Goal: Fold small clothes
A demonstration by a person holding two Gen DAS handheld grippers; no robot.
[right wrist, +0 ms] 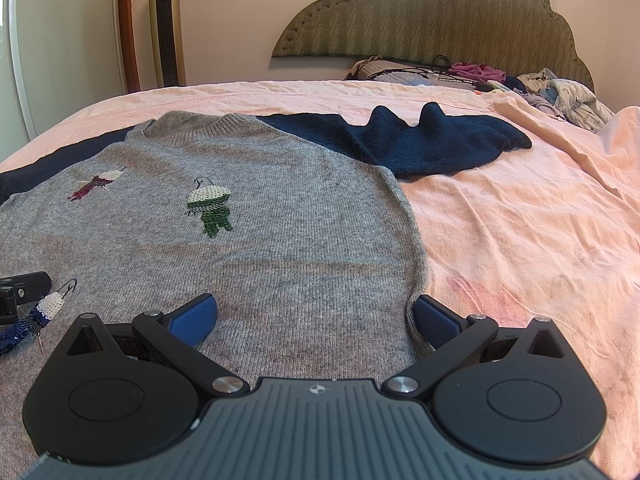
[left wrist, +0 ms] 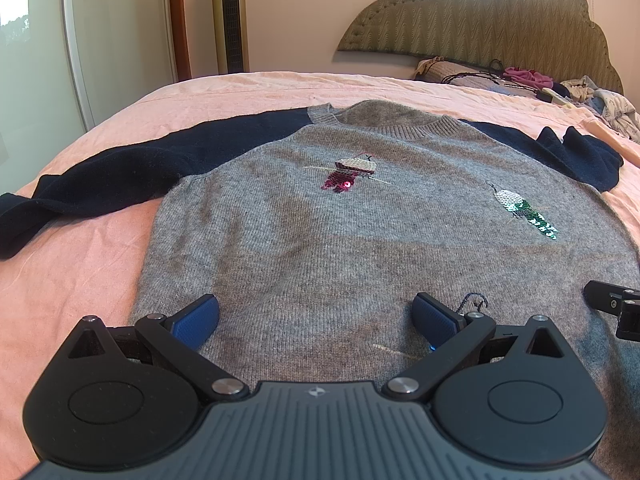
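A grey knit sweater (left wrist: 340, 240) with navy sleeves and sequin birds lies flat, front up, on the pink bed sheet (left wrist: 72, 264). Its left sleeve (left wrist: 100, 184) stretches out to the left; its right sleeve (right wrist: 432, 144) lies bunched at the right. My left gripper (left wrist: 316, 320) is open over the sweater's lower left part, empty. My right gripper (right wrist: 316, 320) is open over the lower right hem by the side edge, empty. The right gripper's tip shows at the right edge of the left wrist view (left wrist: 616, 304); the left gripper's tip shows at the left edge of the right wrist view (right wrist: 20, 292).
A pile of clothes and cords (right wrist: 480, 76) lies by the green headboard (right wrist: 440, 16). A tower fan (right wrist: 166, 24) stands beyond the bed's far left. Wrinkled pink sheet (right wrist: 540, 240) spreads to the sweater's right.
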